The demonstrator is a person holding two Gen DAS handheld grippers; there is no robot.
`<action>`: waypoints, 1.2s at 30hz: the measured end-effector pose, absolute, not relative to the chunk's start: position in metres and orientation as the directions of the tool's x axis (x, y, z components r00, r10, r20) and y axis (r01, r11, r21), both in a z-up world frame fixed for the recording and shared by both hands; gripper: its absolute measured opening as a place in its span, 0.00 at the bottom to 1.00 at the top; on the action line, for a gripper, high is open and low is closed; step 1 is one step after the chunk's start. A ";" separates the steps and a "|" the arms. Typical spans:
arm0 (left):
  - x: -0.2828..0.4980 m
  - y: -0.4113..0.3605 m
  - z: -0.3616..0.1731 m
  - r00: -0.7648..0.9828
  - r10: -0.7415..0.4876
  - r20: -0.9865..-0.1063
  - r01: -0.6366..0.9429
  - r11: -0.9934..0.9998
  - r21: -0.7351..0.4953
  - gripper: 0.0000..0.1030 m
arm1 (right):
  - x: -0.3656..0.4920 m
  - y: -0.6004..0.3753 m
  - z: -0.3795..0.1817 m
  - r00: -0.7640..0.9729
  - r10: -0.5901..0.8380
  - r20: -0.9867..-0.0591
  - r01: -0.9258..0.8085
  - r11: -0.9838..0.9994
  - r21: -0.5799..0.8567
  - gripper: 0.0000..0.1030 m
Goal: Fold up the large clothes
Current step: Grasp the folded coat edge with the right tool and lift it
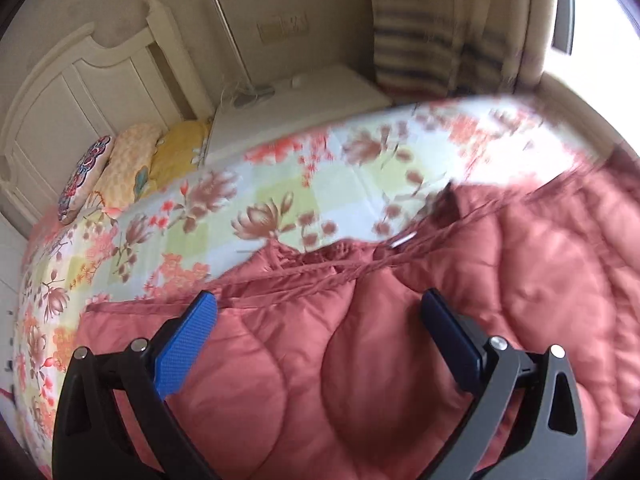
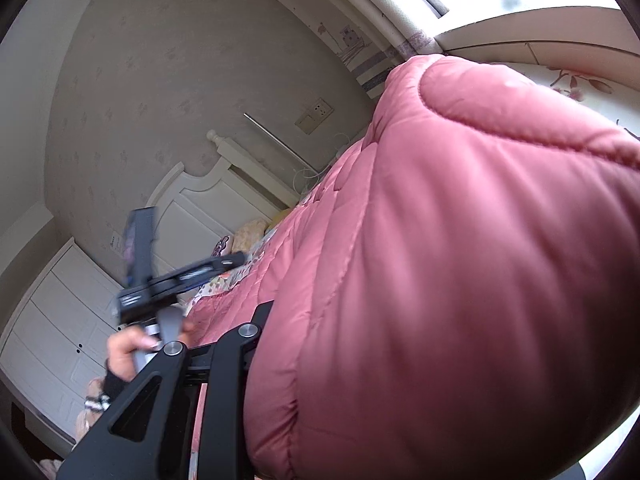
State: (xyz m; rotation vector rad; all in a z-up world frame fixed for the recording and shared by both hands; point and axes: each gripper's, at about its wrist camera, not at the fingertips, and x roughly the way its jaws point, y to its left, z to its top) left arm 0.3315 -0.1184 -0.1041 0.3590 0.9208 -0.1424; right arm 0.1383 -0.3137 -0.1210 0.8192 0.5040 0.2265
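Pink quilted coat (image 1: pixel 360 360) lies spread on a floral bedsheet (image 1: pixel 224 200), pillows (image 1: pixel 120 172) against a white headboard (image 1: pixel 72 92), beige walls, striped curtain (image 1: pixel 432 52). Left gripper (image 1: pixel 318 332) hangs spread and empty above the coat. Right gripper (image 2: pixel 256 360) is pinched on a raised coat fold; white wardrobe (image 2: pixel 60 320) behind.

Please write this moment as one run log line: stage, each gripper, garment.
stage: folding | left gripper: open above pink quilted jacket, empty | right gripper: fingertips hidden by raised jacket fold, appears shut on it | jacket: on floral bedsheet
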 end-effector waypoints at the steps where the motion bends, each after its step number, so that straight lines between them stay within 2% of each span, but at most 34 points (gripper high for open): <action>1: 0.336 -0.121 -0.117 0.586 0.033 -0.810 0.276 0.931 0.238 0.98 | 0.138 -0.314 -0.121 0.859 0.381 -0.343 -0.002 0.671 0.742 0.37; 4: 0.340 -0.111 -0.126 0.581 -0.014 -0.814 0.259 0.951 0.169 0.98 | 0.128 -0.314 -0.121 0.853 0.381 -0.357 -0.009 0.695 0.719 0.37; 14: 0.346 -0.105 -0.129 0.556 -0.039 -0.830 0.256 0.958 0.126 0.98 | 0.139 -0.311 -0.129 0.849 0.392 -0.353 -0.016 0.689 0.725 0.39; 17: 0.330 -0.098 -0.106 0.587 -0.011 -0.809 0.189 0.974 0.124 0.98 | 0.143 -0.312 -0.129 0.848 0.387 -0.363 -0.001 0.685 0.728 0.39; 19: 0.299 -0.094 -0.079 0.647 -0.060 -0.761 0.186 0.979 0.081 0.98 | 0.142 -0.313 -0.130 0.845 0.387 -0.369 0.007 0.682 0.731 0.39; 23: 0.243 -0.098 -0.065 0.714 -0.049 -0.699 0.198 0.971 0.134 0.98 | 0.143 -0.310 -0.126 0.848 0.379 -0.371 0.011 0.686 0.728 0.39; 26: 0.225 -0.110 -0.095 0.717 0.013 -0.697 0.226 0.942 0.250 0.98 | 0.144 -0.310 -0.125 0.849 0.377 -0.370 0.012 0.686 0.727 0.39; 29: 0.222 -0.104 -0.116 0.755 -0.026 -0.656 0.218 0.952 0.214 0.98 | 0.142 -0.308 -0.125 0.848 0.375 -0.374 0.009 0.695 0.719 0.39; 36: 0.221 -0.108 -0.098 0.711 -0.022 -0.702 0.272 0.930 0.247 0.98 | 0.140 -0.307 -0.125 0.848 0.344 -0.403 0.037 0.720 0.693 0.39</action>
